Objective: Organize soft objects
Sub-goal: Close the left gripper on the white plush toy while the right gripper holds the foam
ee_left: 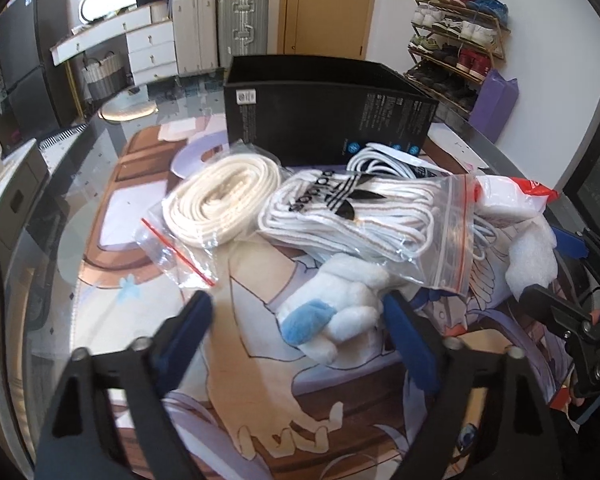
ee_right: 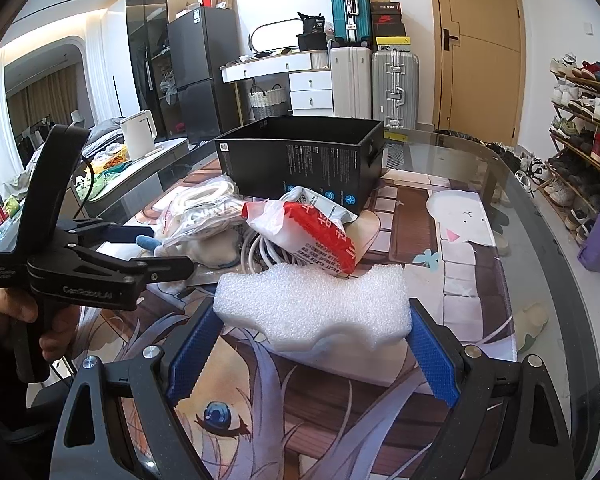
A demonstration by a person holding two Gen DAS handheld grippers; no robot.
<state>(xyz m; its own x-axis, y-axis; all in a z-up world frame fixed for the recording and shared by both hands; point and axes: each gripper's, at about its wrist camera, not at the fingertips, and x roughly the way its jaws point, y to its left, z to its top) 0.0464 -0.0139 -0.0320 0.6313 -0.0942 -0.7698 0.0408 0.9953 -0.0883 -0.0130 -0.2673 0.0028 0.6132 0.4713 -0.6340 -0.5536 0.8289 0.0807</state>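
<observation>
A white plush toy with a blue part (ee_left: 332, 312) lies on the printed mat between the fingers of my left gripper (ee_left: 298, 300). The jaws stand open: the left pad is clear of the toy, the right pad is close beside it. My right gripper (ee_right: 312, 306) is shut on a white foam piece (ee_right: 312, 304), with a blue pad against each end. Seen from the left wrist, the foam piece (ee_left: 532, 256) sits in the right gripper (ee_left: 540, 264) at the far right. Behind stands an open black box (ee_left: 328, 120) (ee_right: 300, 152).
Two zip bags of white cord (ee_left: 224, 204) (ee_left: 364, 216) lie in front of the box, with a red-and-white plastic bag (ee_right: 312, 228) beside them. The left gripper (ee_right: 156, 250) is in a hand at the left. The glass table edge (ee_right: 540, 216) curves on the right.
</observation>
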